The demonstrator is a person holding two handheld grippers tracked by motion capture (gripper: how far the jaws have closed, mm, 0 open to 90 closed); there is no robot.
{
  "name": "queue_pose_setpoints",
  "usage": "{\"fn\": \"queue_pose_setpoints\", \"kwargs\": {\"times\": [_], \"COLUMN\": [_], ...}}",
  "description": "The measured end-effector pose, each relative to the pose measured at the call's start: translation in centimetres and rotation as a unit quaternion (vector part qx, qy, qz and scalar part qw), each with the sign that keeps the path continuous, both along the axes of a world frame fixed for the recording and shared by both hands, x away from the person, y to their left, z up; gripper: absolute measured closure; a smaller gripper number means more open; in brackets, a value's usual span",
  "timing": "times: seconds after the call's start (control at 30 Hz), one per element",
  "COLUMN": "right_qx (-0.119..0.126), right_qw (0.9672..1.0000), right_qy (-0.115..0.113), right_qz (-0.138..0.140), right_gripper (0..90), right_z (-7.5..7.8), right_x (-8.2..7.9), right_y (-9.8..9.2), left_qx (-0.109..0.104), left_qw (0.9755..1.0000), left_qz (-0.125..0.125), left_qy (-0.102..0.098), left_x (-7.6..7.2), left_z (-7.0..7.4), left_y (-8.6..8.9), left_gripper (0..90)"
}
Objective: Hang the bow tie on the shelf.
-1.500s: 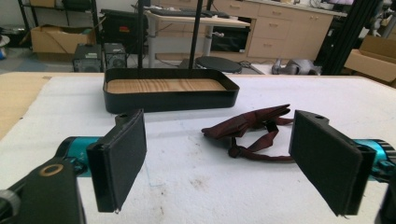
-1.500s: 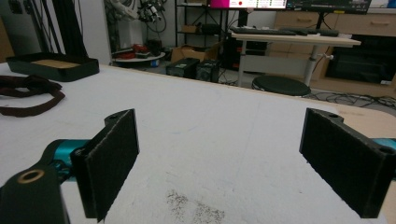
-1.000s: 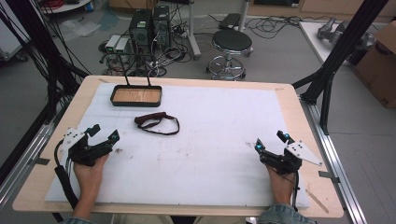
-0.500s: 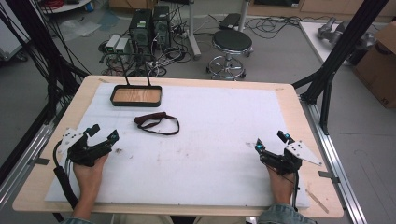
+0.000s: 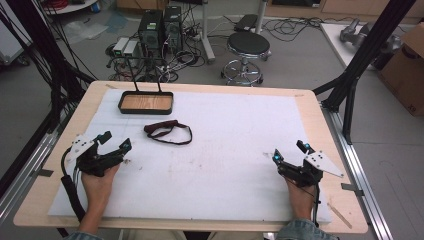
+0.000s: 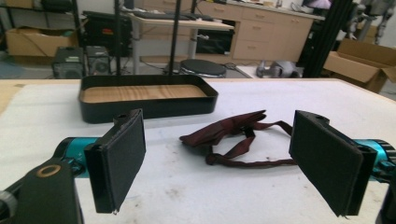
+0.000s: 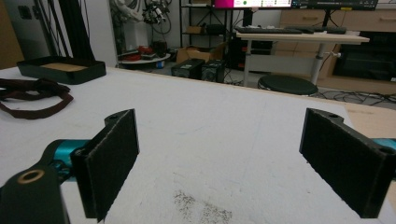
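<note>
The strap (image 5: 168, 131) lies on the table (image 5: 240, 150), just before the tray (image 5: 146, 103).

The left gripper (image 6: 229, 163) is holding its jaws wide apart, facing a dark red strap (image 6: 238, 137) lying before a black tray (image 6: 147, 105).

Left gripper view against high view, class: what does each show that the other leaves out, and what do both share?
The left gripper view alone gives a close look at the flat black pads of its own open tongs and, behind the table, wooden cabinets with drawers. The high view alone shows the person's two hands, the right tongs open at the table's right, and the whole white mat. Both show the dark red strap lying loose and the black tray with its wooden floor.
</note>
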State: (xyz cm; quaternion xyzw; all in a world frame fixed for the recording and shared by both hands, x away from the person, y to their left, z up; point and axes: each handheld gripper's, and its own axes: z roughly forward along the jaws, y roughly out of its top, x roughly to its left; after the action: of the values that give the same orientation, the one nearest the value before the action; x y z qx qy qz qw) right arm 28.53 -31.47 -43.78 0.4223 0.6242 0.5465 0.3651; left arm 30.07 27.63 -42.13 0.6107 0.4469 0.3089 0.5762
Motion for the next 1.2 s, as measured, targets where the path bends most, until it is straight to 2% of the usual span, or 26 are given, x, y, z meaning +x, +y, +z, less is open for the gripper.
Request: {"fn": "queue_pose_setpoints", "kwargs": {"times": [0.13, 0.23, 0.3, 0.37, 0.53, 0.67, 0.73, 0.83, 0.9, 0.97, 1.2], "right_qx": [-0.003, -0.005, -0.005, -0.006, -0.009, -0.007, -0.007, -0.008, -0.008, -0.008, -0.012], "right_qw": [1.0, 1.0, 1.0, 1.0, 1.0, 1.0, 1.0, 1.0, 1.0, 1.0, 0.9999], "right_qy": [0.001, -0.001, 0.0, 0.0, -0.001, 0.001, 0.001, -0.001, 0.001, 0.0, -0.001], "right_qz": [0.002, 0.002, 0.002, 0.002, 0.002, 0.003, 0.004, 0.005, 0.004, 0.004, 0.006], "right_gripper": [10.9, 10.9, 10.9, 10.9, 10.9, 10.9, 10.9, 10.9, 10.9, 10.9, 10.9], "right_z": [0.0, 0.0, 0.0, 0.0, 0.0, 0.0, 0.0, 0.0, 0.0, 0.0, 0.0], "right_x": [0.0, 0.0, 0.0, 0.0, 0.0, 0.0, 0.0, 0.0, 0.0, 0.0, 0.0], "right_y": [0.1, 0.1, 0.1, 0.1, 0.1, 0.2, 0.2, 0.2, 0.2, 0.2, 0.2], "left_qx": [-0.006, 0.006, 0.016, 0.019, 0.013, 0.029, 0.027, 0.029, 0.034, 0.044, 0.092], "left_qw": [0.9996, 0.9994, 0.9994, 0.9992, 0.9986, 0.9977, 0.9973, 0.9955, 0.9922, 0.9899, 0.9857], "left_qz": [-0.02, -0.025, -0.027, -0.033, -0.051, -0.058, -0.061, -0.072, -0.094, -0.106, -0.115], "left_qy": [0.021, 0.021, 0.014, 0.006, 0.009, 0.02, 0.03, 0.055, 0.074, 0.084, 0.081], "left_x": [0.6, 1.3, 1.9, 2.7, 4.9, 6.7, 7.7, 9.4, 10.6, 11.4, 13.0], "left_z": [0.0, 0.1, 0.3, 0.5, 0.8, 0.7, 0.4, -0.3, -0.7, -0.9, -1.1], "left_y": [-0.4, -0.8, -1.0, -1.2, -1.9, -2.3, -2.5, -3.0, -3.6, -4.2, -5.0], "left_gripper": [17.3, 18.6, 21.4, 25.4, 27.4, 28.1, 28.5, 28.7, 29.3, 29.8, 37.9]}}
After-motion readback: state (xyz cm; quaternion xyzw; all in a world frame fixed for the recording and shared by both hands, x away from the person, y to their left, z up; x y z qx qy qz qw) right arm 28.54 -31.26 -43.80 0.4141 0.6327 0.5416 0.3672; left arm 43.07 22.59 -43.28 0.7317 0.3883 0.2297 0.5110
